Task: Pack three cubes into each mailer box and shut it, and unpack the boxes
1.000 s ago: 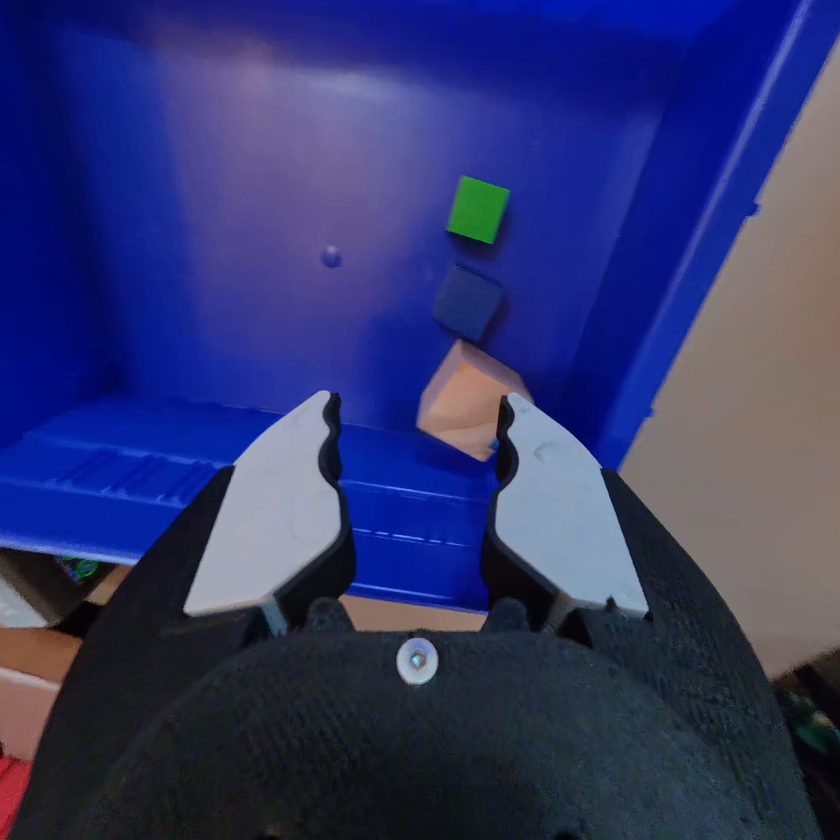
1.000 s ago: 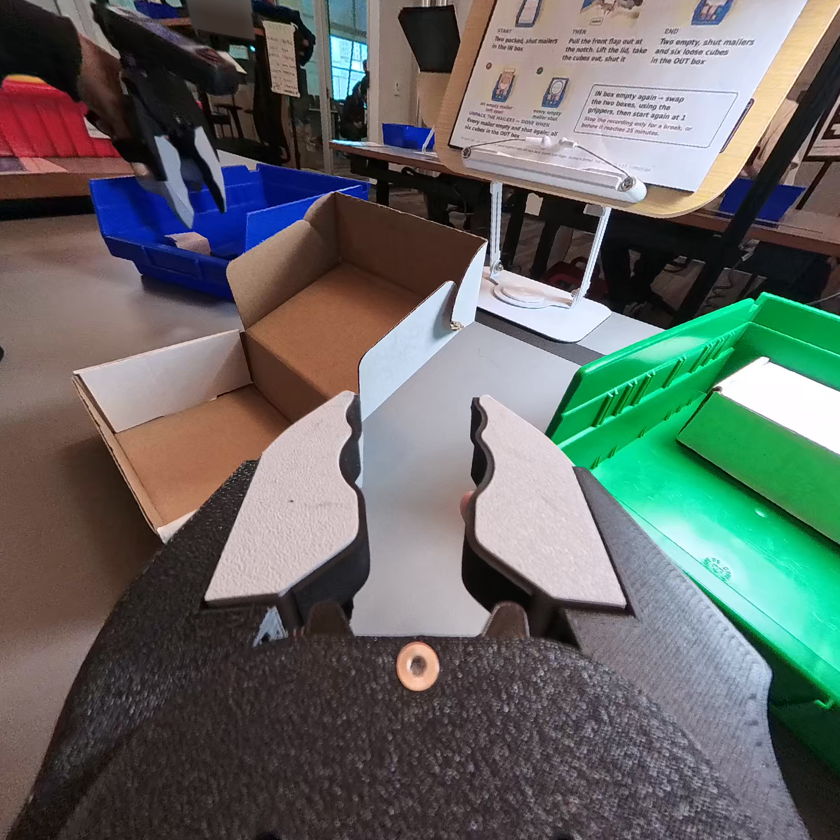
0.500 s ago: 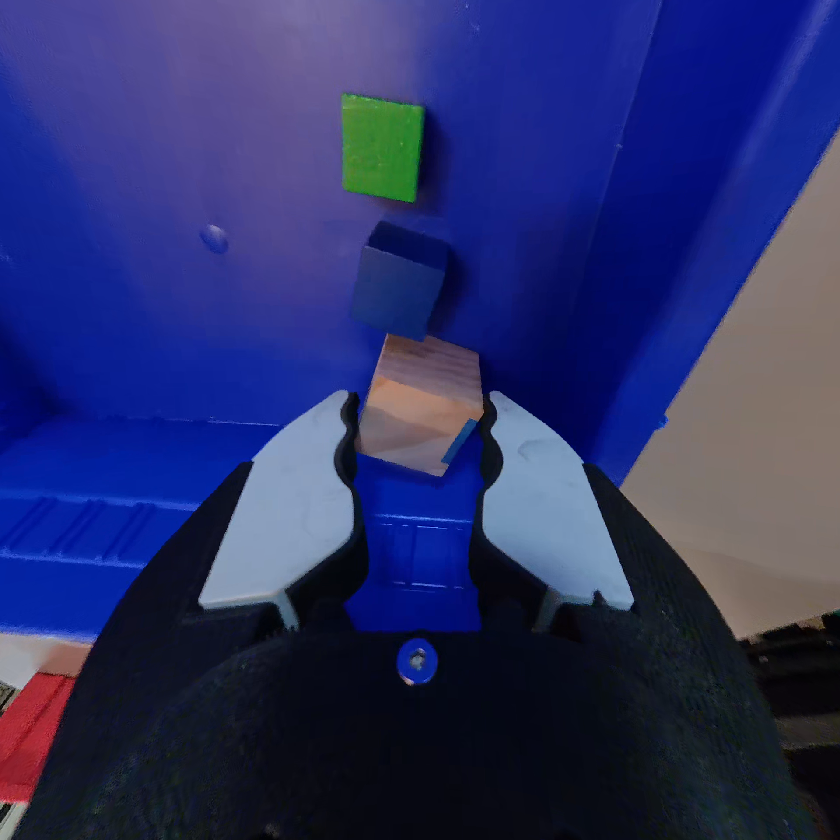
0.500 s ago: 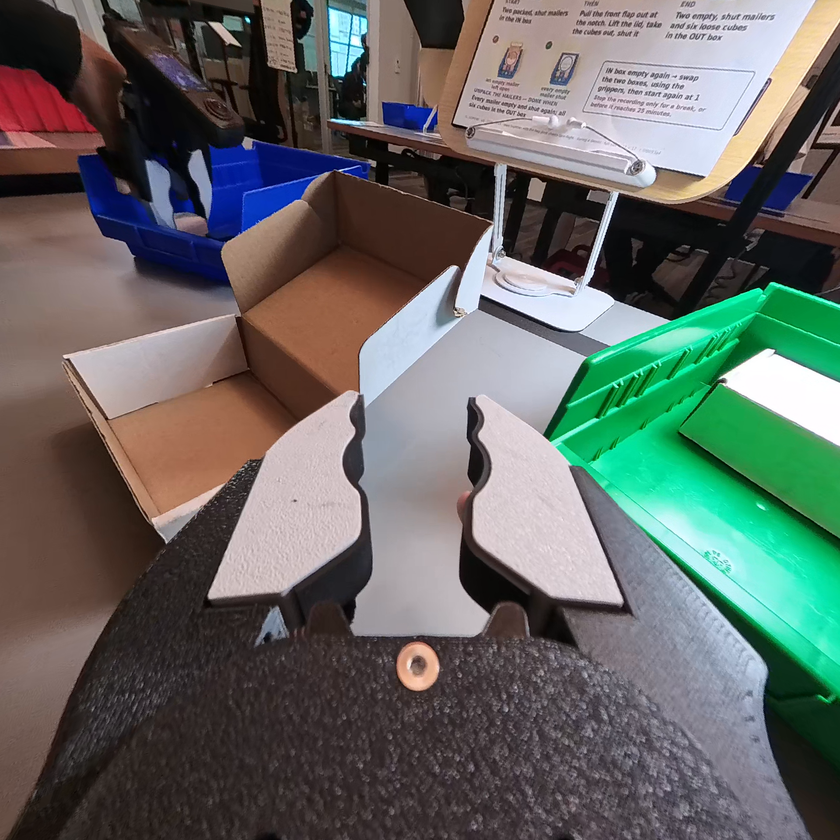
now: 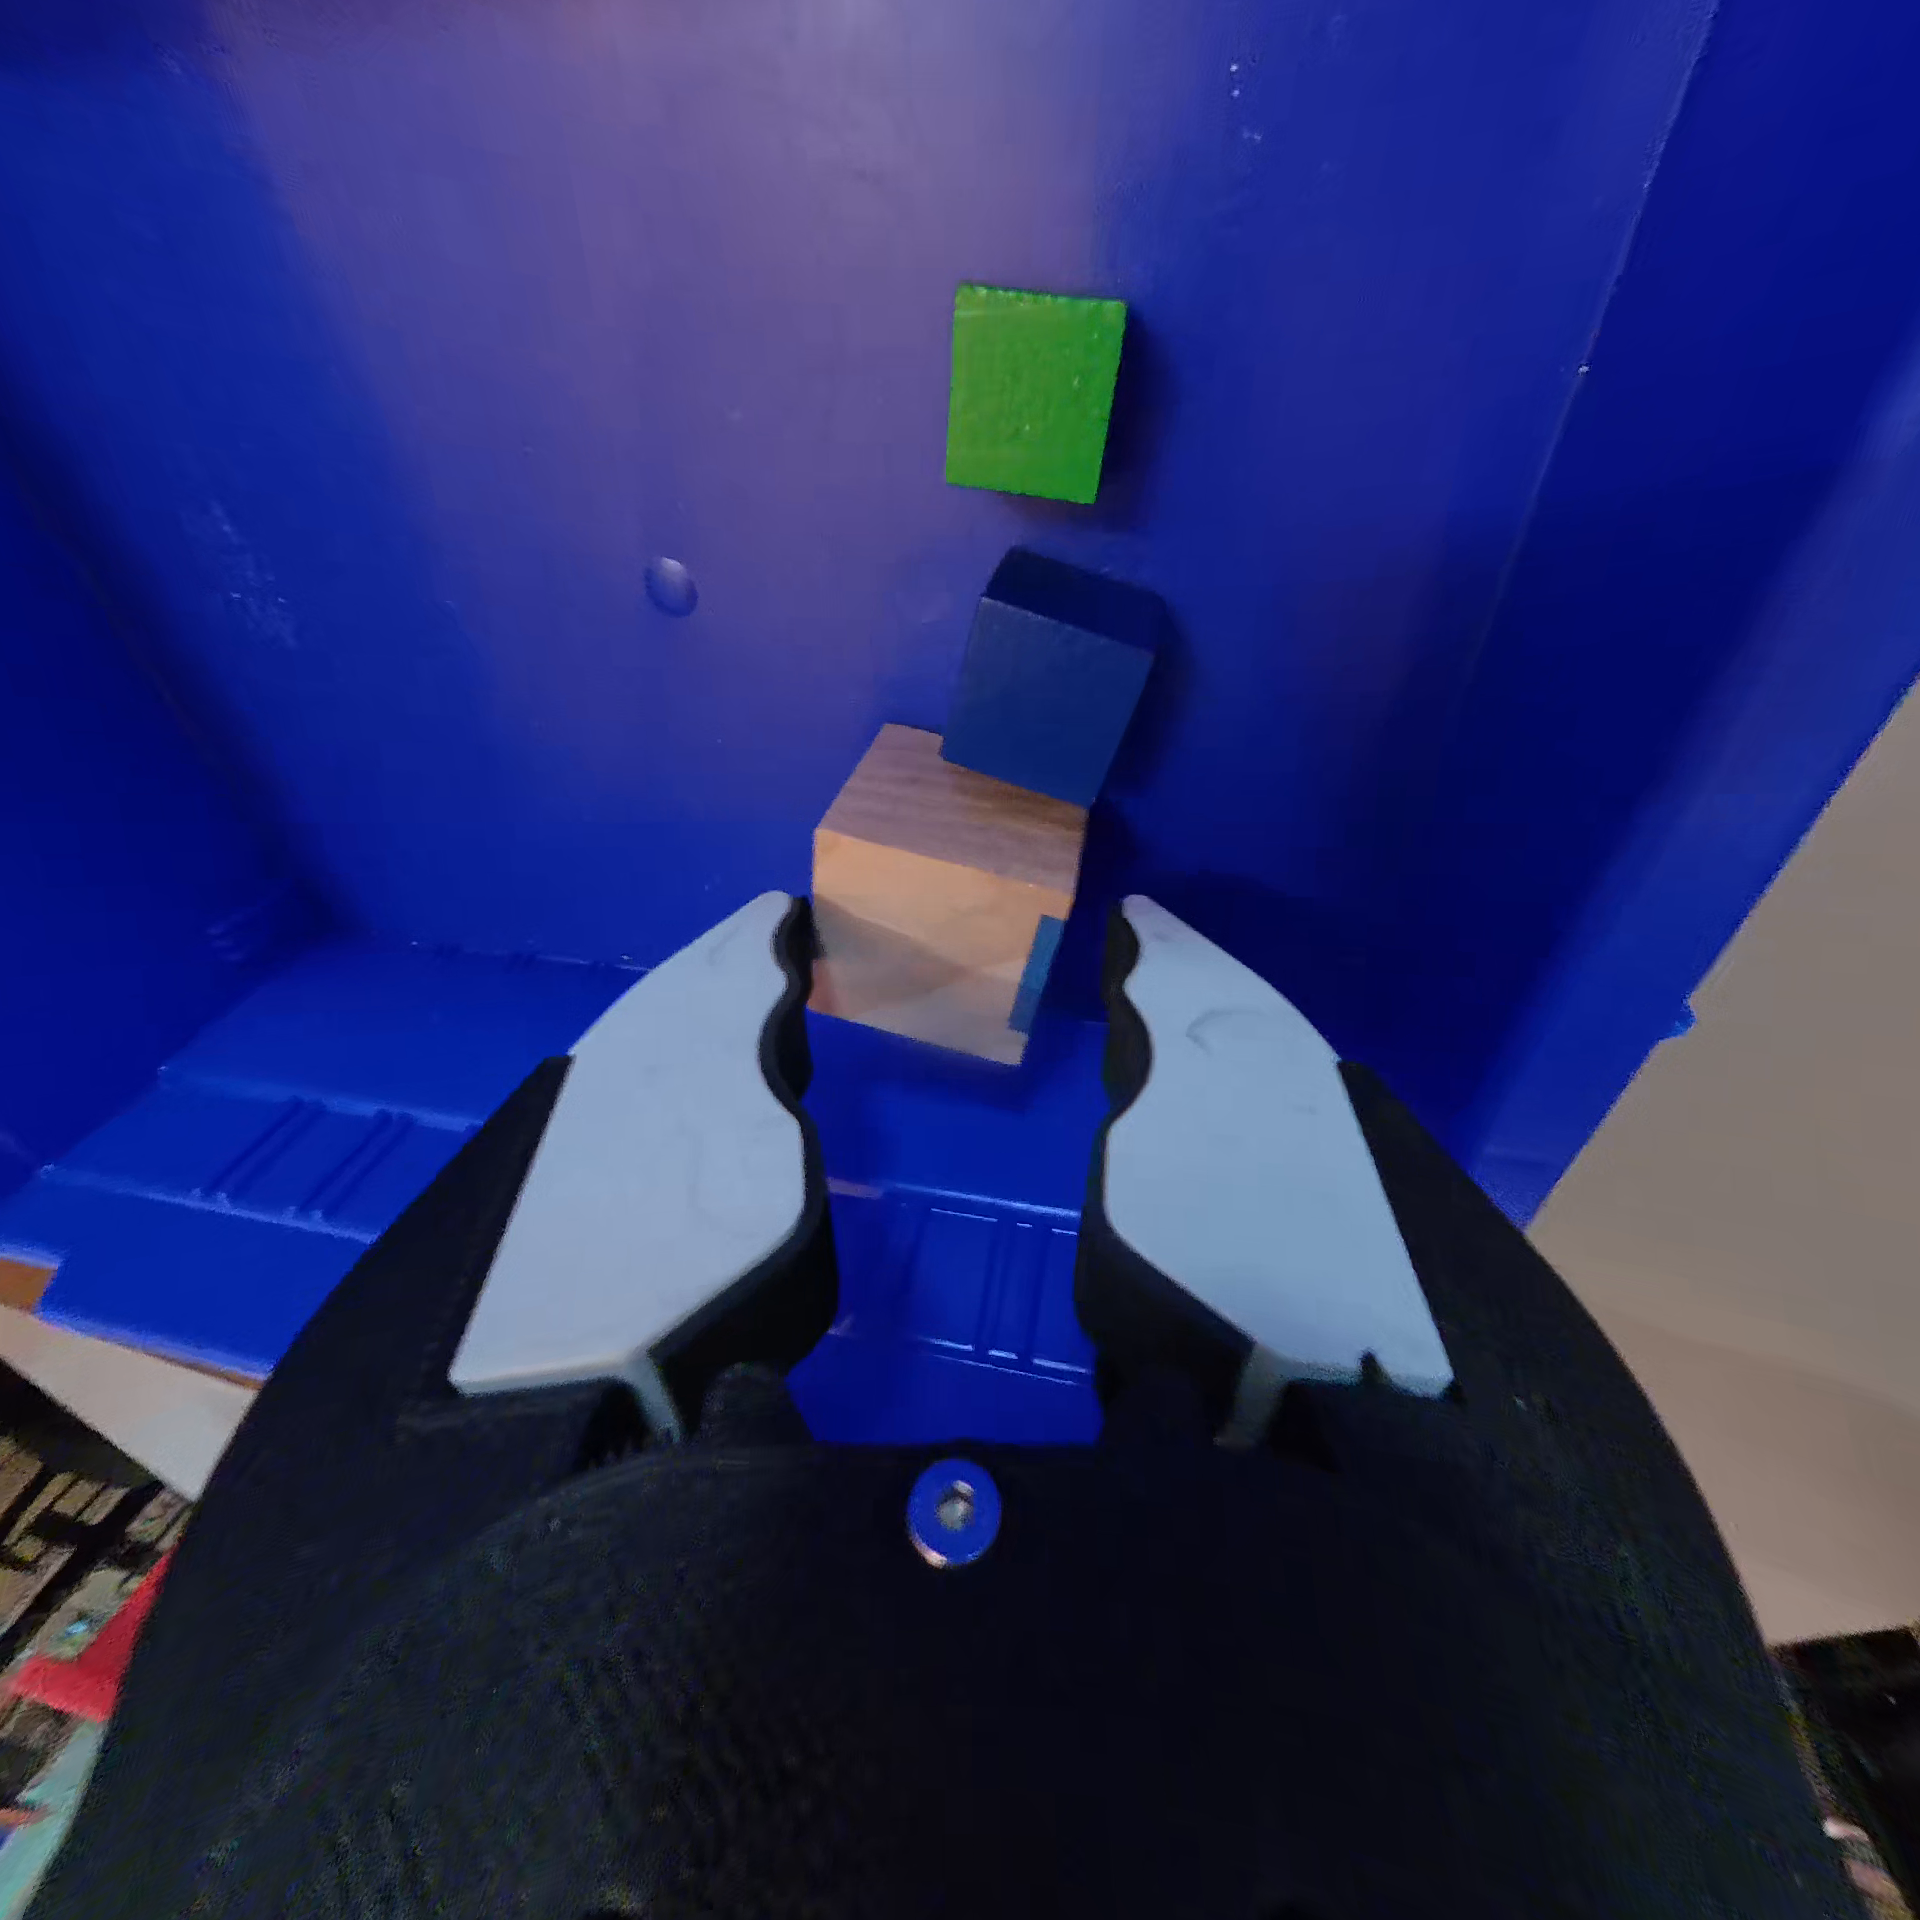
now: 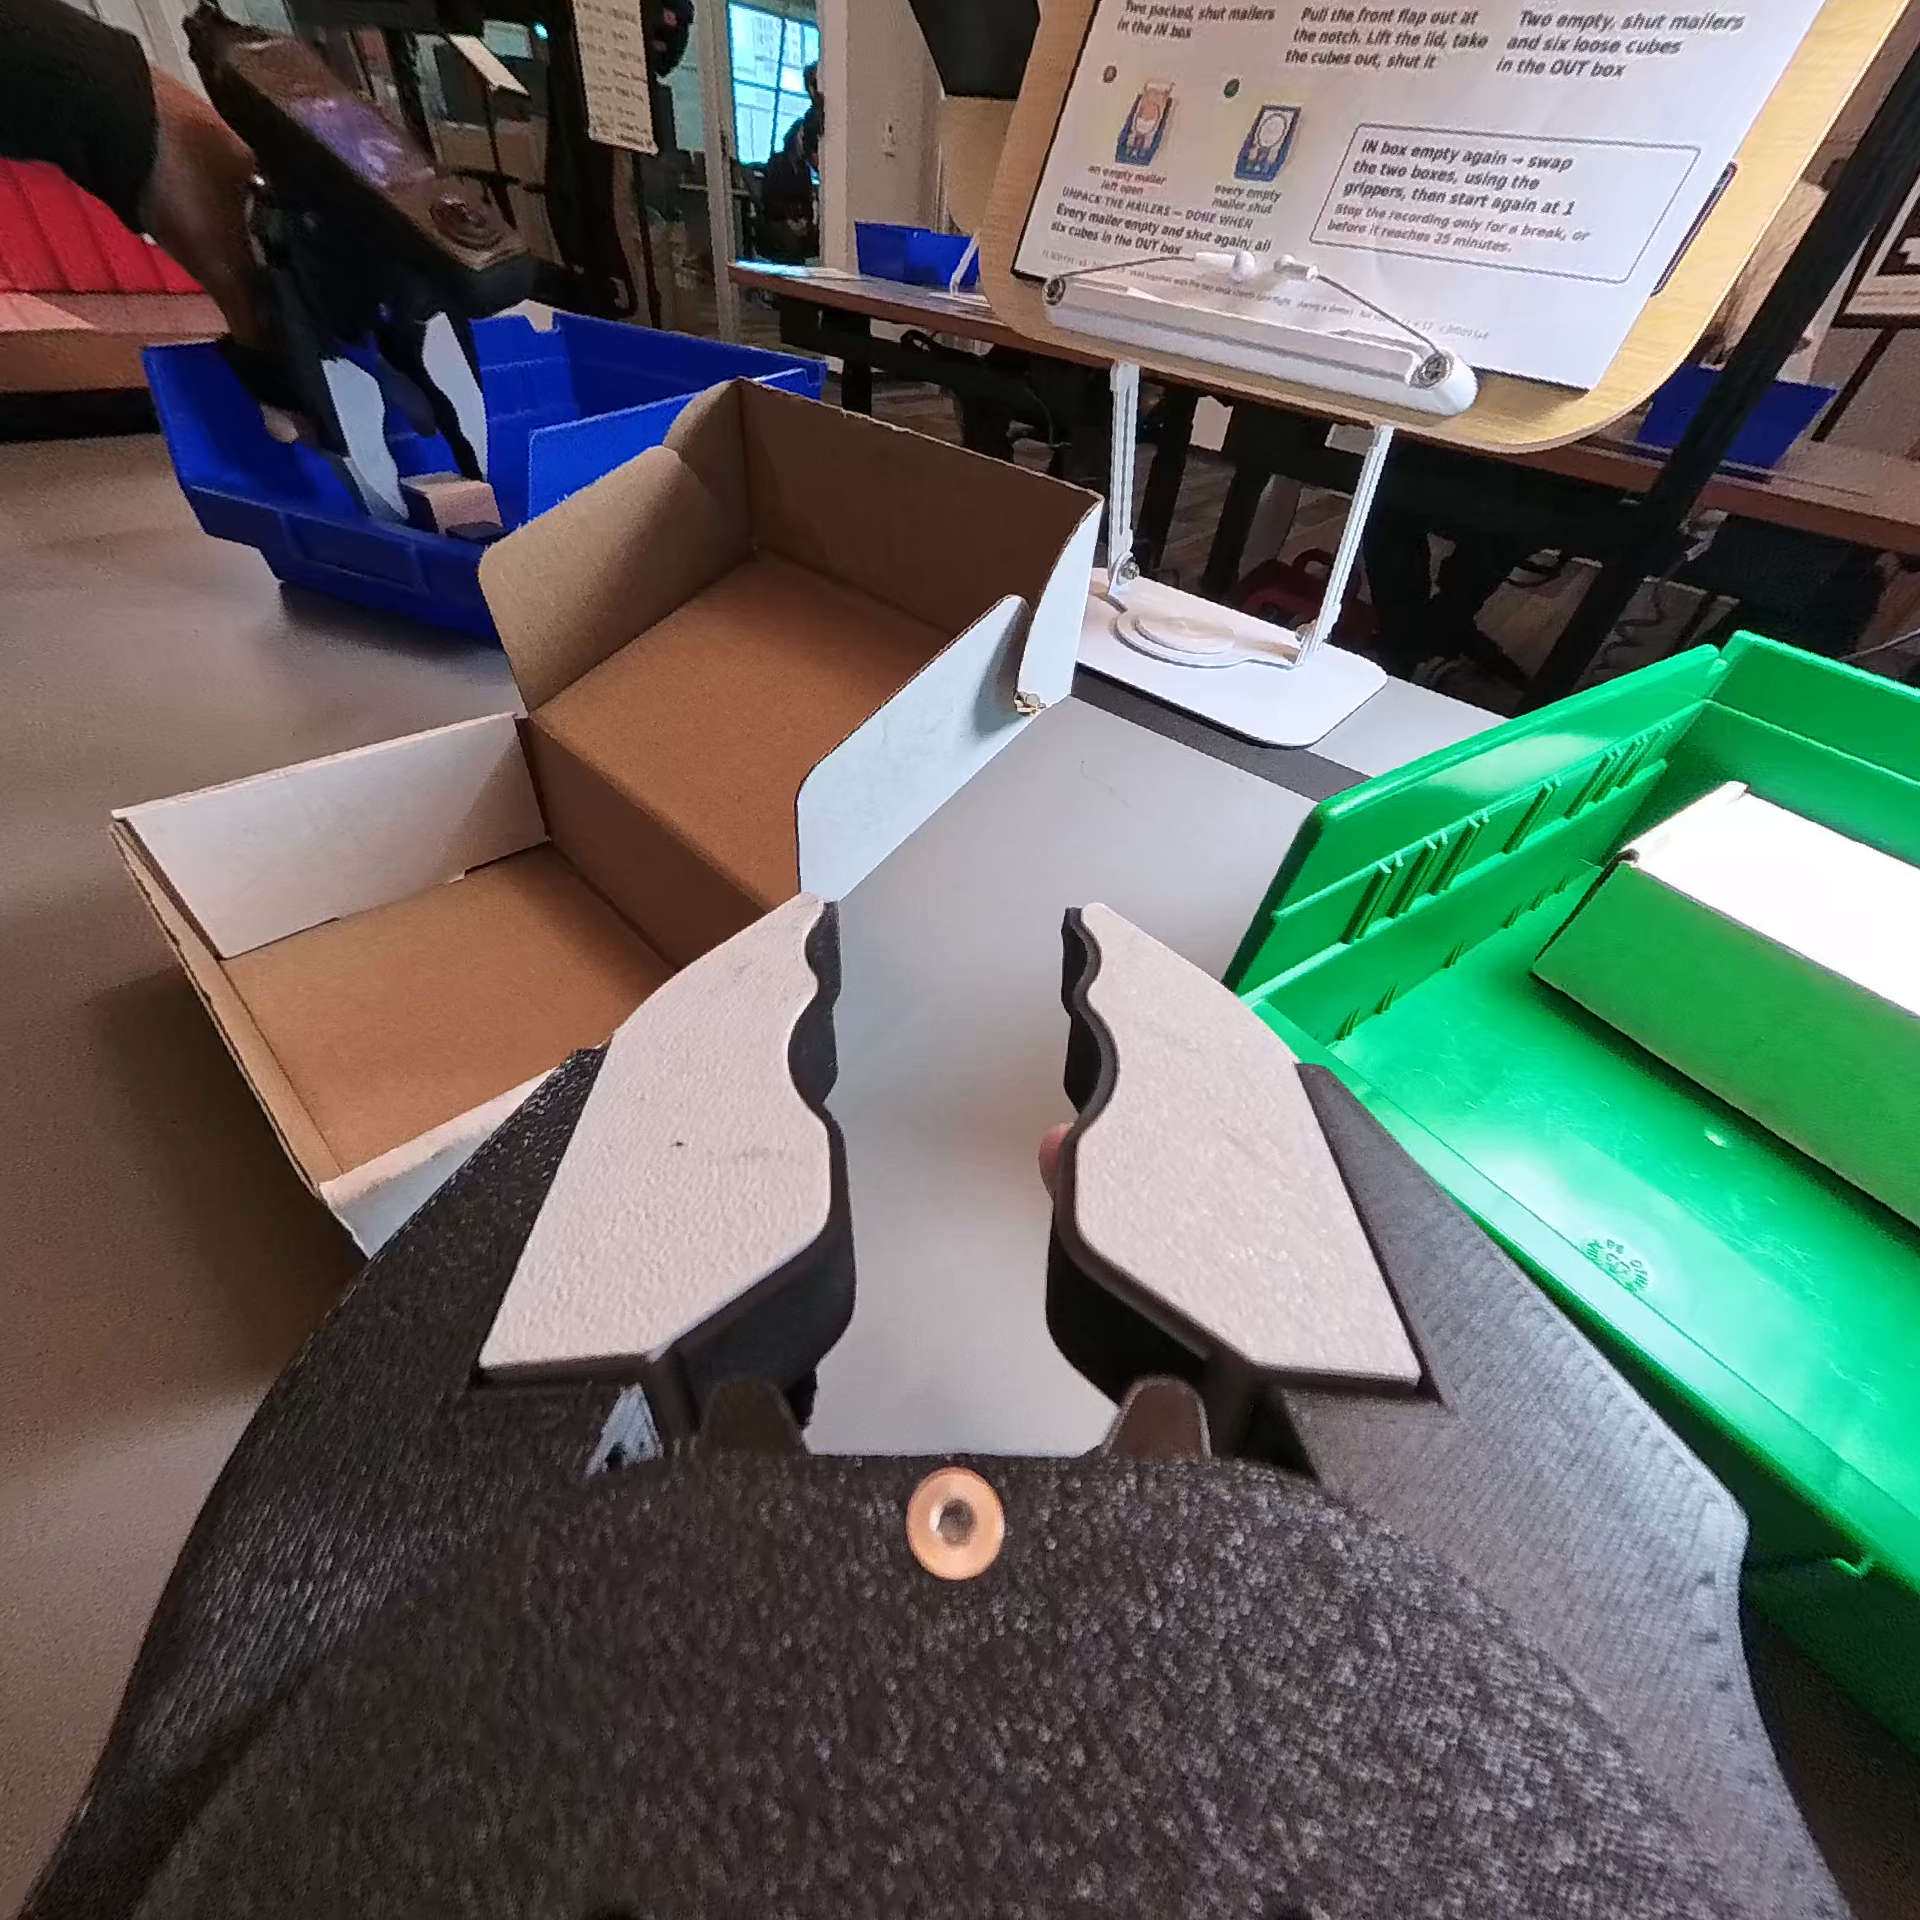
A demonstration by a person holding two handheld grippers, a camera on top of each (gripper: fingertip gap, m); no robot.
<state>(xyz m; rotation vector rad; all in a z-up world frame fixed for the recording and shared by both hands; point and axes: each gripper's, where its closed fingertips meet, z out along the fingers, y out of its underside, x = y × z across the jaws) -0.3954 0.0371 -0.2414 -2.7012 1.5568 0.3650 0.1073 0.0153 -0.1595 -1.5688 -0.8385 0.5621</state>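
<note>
My left gripper (image 5: 956, 920) is open, low inside the blue bin (image 5: 416, 416). A wooden cube (image 5: 925, 945) lies on the bin floor between its fingertips, against the left finger, with a gap to the right one. A dark blue cube (image 5: 1049, 696) sits right behind it and a green cube (image 5: 1034, 395) farther back. In the right wrist view the left gripper (image 6: 426, 488) dips into the blue bin (image 6: 343, 551). My right gripper (image 6: 945, 935) is open and empty above the table, between the open, empty mailer box (image 6: 468, 987) and the green bin (image 6: 1455, 1122).
The mailer's lid (image 6: 831, 540) stands upright with its side flaps out. A shut white mailer box (image 6: 1766, 914) lies in the green bin. An instruction board on a white stand (image 6: 1247, 665) stands behind. Other tables and blue bins are in the background. There is about 50 cm between the tips of the two grippers.
My left gripper went down into the blue bin and narrowed its fingers around the wooden cube, which turned a little. My right gripper has barely moved.
</note>
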